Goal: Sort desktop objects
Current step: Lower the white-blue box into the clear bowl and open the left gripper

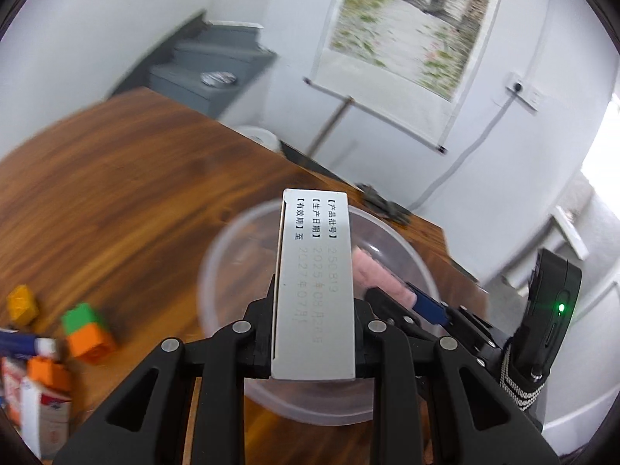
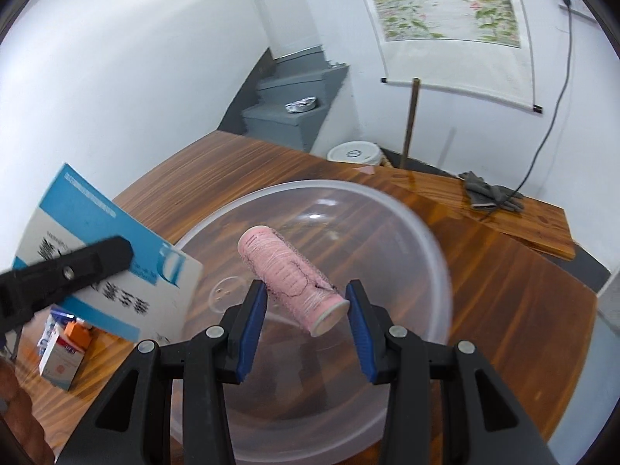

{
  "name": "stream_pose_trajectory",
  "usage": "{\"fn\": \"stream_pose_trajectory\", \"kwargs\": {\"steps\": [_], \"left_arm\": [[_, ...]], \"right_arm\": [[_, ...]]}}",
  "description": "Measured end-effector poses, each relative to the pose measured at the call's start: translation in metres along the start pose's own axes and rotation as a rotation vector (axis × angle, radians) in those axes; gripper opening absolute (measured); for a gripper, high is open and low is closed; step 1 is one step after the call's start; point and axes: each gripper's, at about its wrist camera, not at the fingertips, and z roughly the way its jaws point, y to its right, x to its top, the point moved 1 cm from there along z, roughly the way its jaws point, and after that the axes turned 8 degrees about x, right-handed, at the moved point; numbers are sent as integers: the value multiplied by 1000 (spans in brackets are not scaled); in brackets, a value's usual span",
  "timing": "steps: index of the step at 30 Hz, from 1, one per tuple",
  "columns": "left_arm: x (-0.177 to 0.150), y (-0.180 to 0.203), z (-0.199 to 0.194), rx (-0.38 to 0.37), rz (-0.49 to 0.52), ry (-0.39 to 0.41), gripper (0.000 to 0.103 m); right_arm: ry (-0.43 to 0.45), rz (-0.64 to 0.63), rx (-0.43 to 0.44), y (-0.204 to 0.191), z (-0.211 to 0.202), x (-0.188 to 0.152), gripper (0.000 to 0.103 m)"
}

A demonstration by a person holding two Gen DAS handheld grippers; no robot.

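Hovering over clear round plastic bowl: pink thread spool seen between spread right fingers, axis slanted; flat white-blue carton pinched by left fingers.

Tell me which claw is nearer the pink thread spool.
Right. The right claw is open around the pink thread spool above the clear plastic bowl; the left claw, gripping a white box, sits beside it.

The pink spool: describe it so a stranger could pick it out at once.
Find the big clear plastic bowl on the wooden table. Above its middle, between the blue-padded fingers of the right gripper, is the pink spool, a thread-wound cylinder. It is the only pink, round thing; the box beside it is flat and white-blue.
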Motion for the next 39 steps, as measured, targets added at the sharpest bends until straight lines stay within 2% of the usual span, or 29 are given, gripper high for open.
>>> {"fn": "stream_pose_trajectory", "kwargs": {"steps": [1, 4, 5, 7, 9, 10, 12, 15, 18, 22, 28, 33, 36, 39], "left_arm": [[-2, 0, 3, -36, -4, -27, 26], [0, 0, 16, -83, -11, -81, 27], [1, -1, 21, -73, -8, -90, 28], [2, -2, 26, -30, 9, -86, 43], [2, -3, 28, 41, 29, -62, 51], [1, -4, 28, 86, 45, -43, 51], [-1, -7, 26, 120, 61, -28, 51], [-3, -9, 28, 136, 67, -22, 51], [-2, -8, 35, 123, 55, -17, 51], [-8, 4, 51, 87, 80, -55, 51], [-11, 8, 43, 51, 103, -50, 51], [-3, 2, 23, 38, 71, -4, 53], [2, -5, 12, 59, 41, 35, 60], [9, -17, 8, 80, 6, 61, 61]], "right_arm": [[1, 11, -2, 4, -1, 1, 47], [11, 30, -13, 8, -4, 1, 47], [14, 31, -17, 9, -5, 1, 47], [16, 31, -19, 9, -7, -1, 48], [23, 34, -20, 9, -9, -1, 51], [25, 37, -19, 9, -8, 0, 53], [28, 41, -14, 9, -8, 1, 53], [24, 40, -9, 9, -7, 1, 54], [20, 39, -1, 8, -5, 2, 54], [29, 50, 1, 9, -7, 1, 54], [44, 68, -9, 12, -11, 0, 54], [62, 50, -30, 10, -17, -2, 54], [60, 56, -32, 10, -19, -3, 54], [59, 56, -31, 8, -20, -5, 54]]}}
